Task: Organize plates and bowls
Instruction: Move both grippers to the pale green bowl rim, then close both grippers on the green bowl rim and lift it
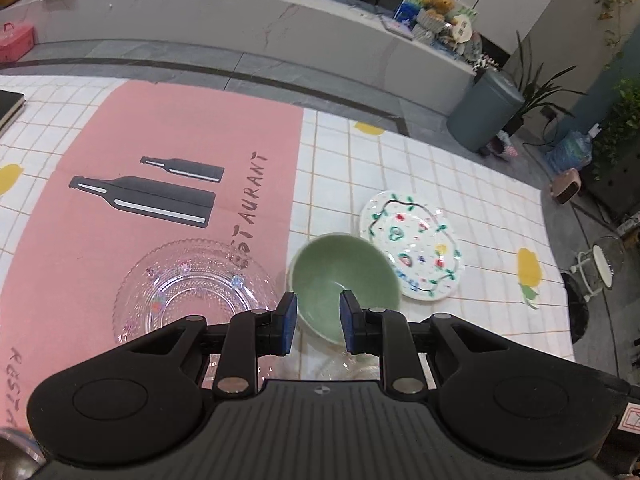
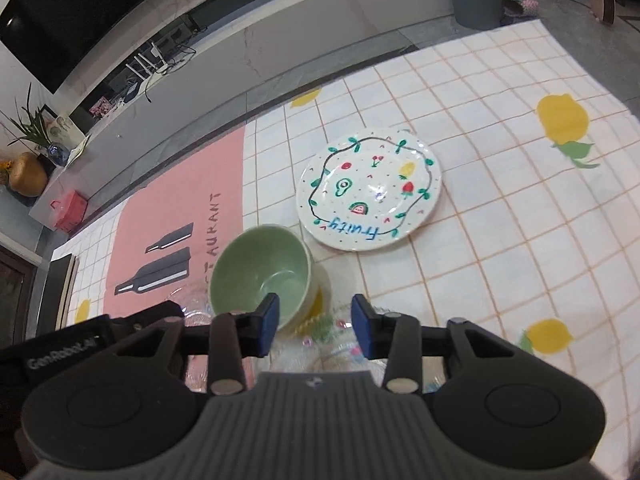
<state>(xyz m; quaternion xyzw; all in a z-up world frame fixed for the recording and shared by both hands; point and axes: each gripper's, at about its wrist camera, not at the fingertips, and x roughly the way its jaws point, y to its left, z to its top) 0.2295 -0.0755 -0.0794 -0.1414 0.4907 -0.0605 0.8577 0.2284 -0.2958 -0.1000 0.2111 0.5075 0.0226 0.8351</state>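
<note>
1. The left gripper (image 1: 318, 322) has its fingers spread with nothing pinched; the near rim of the green bowl (image 1: 344, 276) lies between the tips.
2. The right gripper (image 2: 315, 322) is likewise spread and empty, with a clear glass dish (image 2: 340, 350) blurred beneath it.
3. Left of the left fingers sits a glass plate (image 1: 192, 284).
4. Beyond the bowl lies the painted plate (image 2: 370, 190) on the checked cloth (image 2: 500, 220).

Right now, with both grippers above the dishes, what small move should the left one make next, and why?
Probably lower the left gripper a little onto the near rim of the green bowl. Its jaws stand apart with nothing between them, and that rim lies just under the gap. The bowl sits beside the fruit-painted plate and the clear glass plate, so a straight descent looks clear.
</note>
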